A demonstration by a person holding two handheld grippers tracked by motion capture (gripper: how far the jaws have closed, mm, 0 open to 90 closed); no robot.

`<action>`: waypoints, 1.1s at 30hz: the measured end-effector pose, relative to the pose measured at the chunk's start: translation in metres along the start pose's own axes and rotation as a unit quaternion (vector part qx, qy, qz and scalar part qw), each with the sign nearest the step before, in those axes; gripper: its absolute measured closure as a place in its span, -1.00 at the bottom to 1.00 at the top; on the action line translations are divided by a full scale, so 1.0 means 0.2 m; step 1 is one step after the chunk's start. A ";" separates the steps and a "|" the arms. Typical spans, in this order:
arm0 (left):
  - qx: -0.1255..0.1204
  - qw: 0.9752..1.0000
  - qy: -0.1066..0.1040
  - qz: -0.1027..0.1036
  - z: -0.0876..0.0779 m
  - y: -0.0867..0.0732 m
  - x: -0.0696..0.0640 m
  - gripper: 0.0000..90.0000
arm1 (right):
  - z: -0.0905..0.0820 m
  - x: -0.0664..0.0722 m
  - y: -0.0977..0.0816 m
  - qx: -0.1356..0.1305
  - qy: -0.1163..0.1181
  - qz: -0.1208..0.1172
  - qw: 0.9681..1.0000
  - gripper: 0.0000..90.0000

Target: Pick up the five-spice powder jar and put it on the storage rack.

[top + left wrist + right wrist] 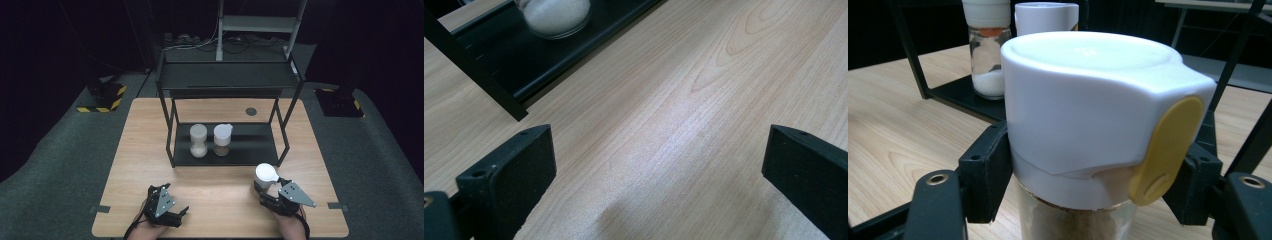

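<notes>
A glass spice jar (266, 176) with a white cap and a yellow tab sits upright between the jaws of my right gripper (270, 192), in front of the rack's right leg. The right gripper view shows that jar (1098, 130) close up, both pads pressed against its neck below the cap, brown powder inside. Two more jars stand side by side on the rack's lower shelf: one with white grains (198, 140) and one with brown contents and a white cap (222, 139). My left gripper (167, 202) rests near the table's front edge, its jaws wide apart over bare wood.
A black two-tier metal rack (227, 75) stands mid-table; its lower shelf (250, 145) has free room to the right of the jars. The rack's front leg (474, 75) and shelf edge lie ahead of the left gripper. A round dark hole (251, 111) marks the table behind the rack.
</notes>
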State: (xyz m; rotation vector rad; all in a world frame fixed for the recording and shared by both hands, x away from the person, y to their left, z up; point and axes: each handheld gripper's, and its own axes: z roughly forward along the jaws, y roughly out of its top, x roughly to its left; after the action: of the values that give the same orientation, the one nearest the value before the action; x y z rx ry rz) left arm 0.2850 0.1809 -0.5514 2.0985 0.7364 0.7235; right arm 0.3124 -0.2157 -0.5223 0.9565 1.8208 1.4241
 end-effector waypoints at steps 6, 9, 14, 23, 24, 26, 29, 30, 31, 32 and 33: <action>-0.004 1.000 -0.002 -0.002 0.00 0.00 0.00 -0.97 | 0.03 0.01 0.02 -0.002 -0.003 0.001 1.000 -0.33; -0.005 1.000 -0.004 -0.004 0.00 0.00 0.00 -0.97 | 0.05 0.00 0.03 -0.002 -0.006 0.005 1.000 -0.33; -0.006 1.000 -0.005 -0.004 0.00 0.00 0.00 -0.97 | 0.08 -0.02 0.07 -0.001 -0.012 0.000 1.000 -0.33; -0.004 1.000 -0.003 -0.002 0.00 0.00 0.00 -0.97 | 0.14 -0.05 0.13 -0.003 -0.015 0.008 1.000 -0.33; -0.004 1.000 -0.003 -0.003 0.00 0.00 0.00 -0.97 | 0.15 -0.06 0.14 -0.003 -0.017 0.010 1.000 -0.33; -0.005 1.000 -0.004 -0.005 0.00 0.00 0.00 -0.97 | 0.16 -0.06 0.14 -0.004 -0.018 0.012 1.000 -0.33; -0.006 1.000 -0.004 -0.006 0.00 0.00 0.01 -0.97 | 0.18 -0.07 0.16 -0.004 -0.020 0.011 1.000 -0.33; -0.006 1.000 -0.003 -0.006 0.00 0.00 0.01 -0.97 | 0.19 -0.07 0.17 -0.004 -0.020 0.011 1.000 -0.33; -0.007 1.000 -0.003 -0.007 0.00 0.00 0.01 -0.97 | 0.20 -0.07 0.17 -0.004 -0.021 0.011 1.000 -0.33; -0.008 1.000 -0.002 -0.006 -0.01 0.00 0.01 -0.97 | 0.20 -0.07 0.18 -0.003 -0.021 0.012 1.000 -0.33; -0.009 1.000 -0.001 -0.006 -0.01 0.00 0.01 -0.97 | 0.21 -0.08 0.18 -0.004 -0.022 0.013 1.000 -0.33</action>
State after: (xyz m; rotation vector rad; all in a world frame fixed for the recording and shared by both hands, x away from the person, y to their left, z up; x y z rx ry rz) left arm 0.2847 0.1828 -0.5511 2.0773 0.7381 0.7181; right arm 0.3619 -0.2012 -0.4950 1.0025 1.7754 1.4138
